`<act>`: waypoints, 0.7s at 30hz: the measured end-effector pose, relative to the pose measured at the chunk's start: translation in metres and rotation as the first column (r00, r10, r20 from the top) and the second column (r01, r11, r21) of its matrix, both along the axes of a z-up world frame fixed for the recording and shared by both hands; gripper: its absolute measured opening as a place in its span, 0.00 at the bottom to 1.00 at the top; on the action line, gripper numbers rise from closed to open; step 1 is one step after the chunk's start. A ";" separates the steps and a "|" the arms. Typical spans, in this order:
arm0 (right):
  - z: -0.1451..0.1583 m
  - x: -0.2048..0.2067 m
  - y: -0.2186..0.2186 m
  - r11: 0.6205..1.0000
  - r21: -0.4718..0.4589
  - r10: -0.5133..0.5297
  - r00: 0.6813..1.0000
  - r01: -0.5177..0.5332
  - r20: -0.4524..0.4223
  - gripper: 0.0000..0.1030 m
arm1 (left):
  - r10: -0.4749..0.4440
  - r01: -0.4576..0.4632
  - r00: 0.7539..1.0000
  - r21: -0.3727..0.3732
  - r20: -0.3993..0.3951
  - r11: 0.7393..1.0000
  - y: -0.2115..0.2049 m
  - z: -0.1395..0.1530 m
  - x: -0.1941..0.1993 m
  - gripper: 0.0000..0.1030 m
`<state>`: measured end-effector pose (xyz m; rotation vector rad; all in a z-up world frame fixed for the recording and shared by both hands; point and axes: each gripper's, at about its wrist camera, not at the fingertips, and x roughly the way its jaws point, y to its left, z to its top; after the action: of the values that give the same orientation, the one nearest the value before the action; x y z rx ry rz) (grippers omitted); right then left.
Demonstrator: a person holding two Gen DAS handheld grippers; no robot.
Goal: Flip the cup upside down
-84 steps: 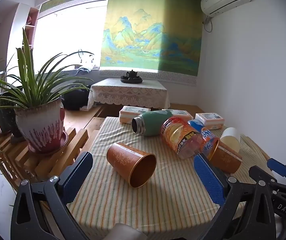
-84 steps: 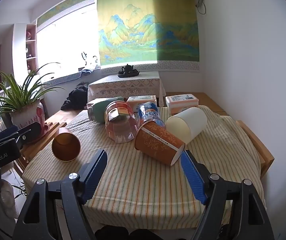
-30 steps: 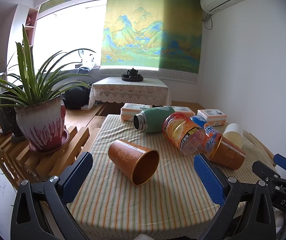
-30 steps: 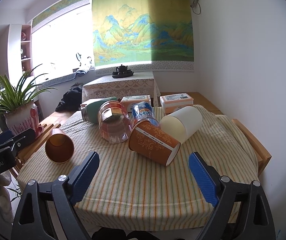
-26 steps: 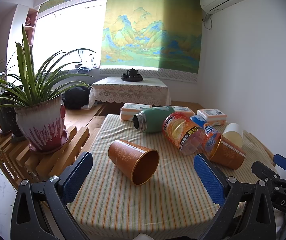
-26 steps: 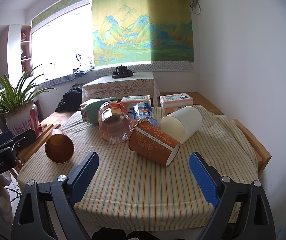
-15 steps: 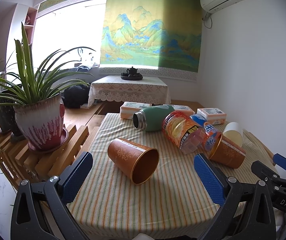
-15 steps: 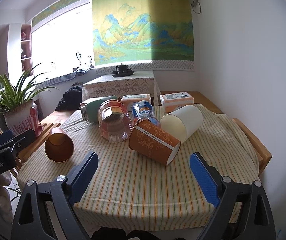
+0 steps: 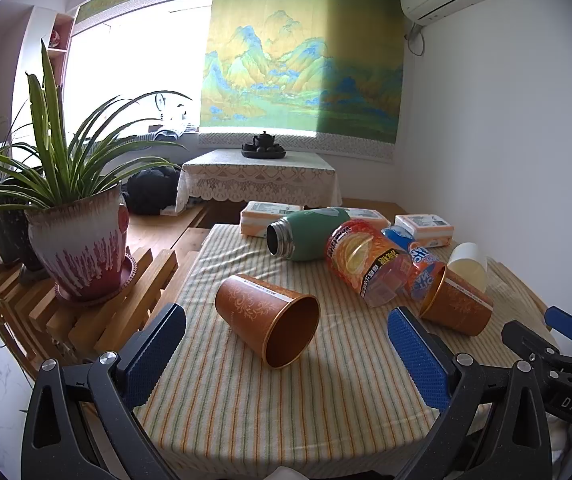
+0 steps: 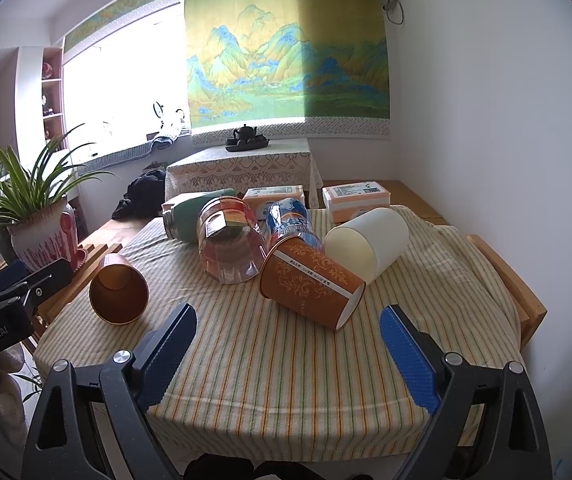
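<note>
The left gripper [image 9: 286, 344] is wide open and holds nothing, hanging over the near edge of the desk [image 9: 245, 400], and the right gripper [image 10: 288, 340] is wide open and empty over the same edge too. Just past the left gripper, an orange cup [image 9: 267, 318] lies on its side near the left edge, its open mouth facing the near edge. A second orange cup [image 10: 310, 282] lies on its side by the desk's middle, touching a cream cup [image 10: 368, 242], a clear jar [image 10: 229, 246], a blue can [image 10: 292, 224] and, further back, a green bottle [image 10: 189, 218].

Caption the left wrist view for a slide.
Open left gripper faces an orange paper cup lying sideways on the striped tablecloth.
</note>
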<state>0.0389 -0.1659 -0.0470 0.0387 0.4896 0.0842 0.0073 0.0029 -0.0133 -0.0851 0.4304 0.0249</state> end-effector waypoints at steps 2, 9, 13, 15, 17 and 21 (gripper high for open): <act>0.000 0.001 0.001 1.000 -0.001 0.001 1.000 -0.001 -0.003 0.88 | 0.000 0.000 1.000 -0.001 -0.001 1.000 0.000 0.000 0.000 0.99; 0.002 0.008 0.002 1.000 -0.010 0.007 1.000 -0.007 -0.003 0.88 | 0.004 -0.004 1.000 -0.016 -0.020 1.000 0.006 -0.005 0.006 0.99; 0.001 0.013 0.004 1.000 -0.012 0.022 1.000 -0.022 -0.018 0.88 | 0.005 -0.006 0.999 -0.022 -0.033 1.000 0.009 -0.008 0.011 0.99; 0.001 0.017 0.003 1.000 -0.007 0.026 0.999 -0.026 -0.027 0.88 | 0.006 -0.007 0.999 -0.028 -0.044 1.000 0.011 -0.008 0.015 0.99; 0.001 0.018 0.001 1.000 0.001 0.022 0.999 -0.022 -0.031 0.88 | 0.004 -0.006 0.998 -0.033 -0.057 0.999 0.013 -0.006 0.020 0.99; 0.000 0.021 -0.006 1.000 0.008 0.012 0.999 -0.012 -0.032 0.88 | -0.018 0.015 0.997 -0.043 -0.081 0.999 0.013 0.003 0.037 0.99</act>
<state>0.0598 -0.1717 -0.0466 0.0451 0.5217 0.0972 0.0441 0.0162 -0.0106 -0.1230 0.5131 0.0028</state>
